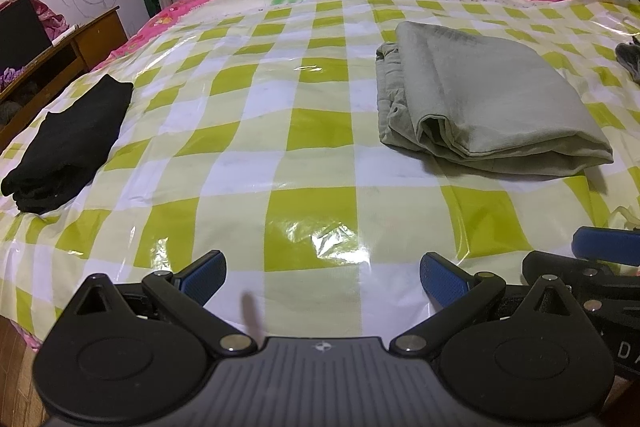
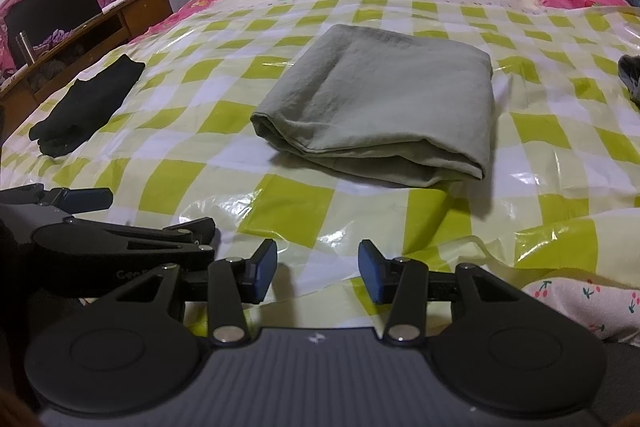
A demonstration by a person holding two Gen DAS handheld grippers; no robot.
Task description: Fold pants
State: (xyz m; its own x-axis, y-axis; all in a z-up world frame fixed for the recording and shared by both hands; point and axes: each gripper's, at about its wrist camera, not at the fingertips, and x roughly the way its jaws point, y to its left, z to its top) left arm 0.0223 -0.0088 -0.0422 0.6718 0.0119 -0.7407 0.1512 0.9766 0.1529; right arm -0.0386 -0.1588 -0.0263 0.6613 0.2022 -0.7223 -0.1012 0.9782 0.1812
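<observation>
Grey-green pants (image 1: 484, 95) lie folded into a compact rectangle on the green-and-white checked plastic sheet (image 1: 312, 131) over the bed; they also show in the right wrist view (image 2: 384, 111). My left gripper (image 1: 322, 277) is open and empty, low over the near edge of the sheet, well short of the pants. My right gripper (image 2: 318, 269) is open and empty, close beside the left one, with the pants straight ahead. The left gripper's fingers (image 2: 86, 199) show at the left of the right wrist view.
A folded black garment (image 1: 68, 143) lies at the bed's left edge, also in the right wrist view (image 2: 88, 107). A wooden desk (image 2: 80, 35) stands left of the bed. A dark item (image 2: 630, 75) lies at the far right. Cherry-print cloth (image 2: 588, 303) sits near right.
</observation>
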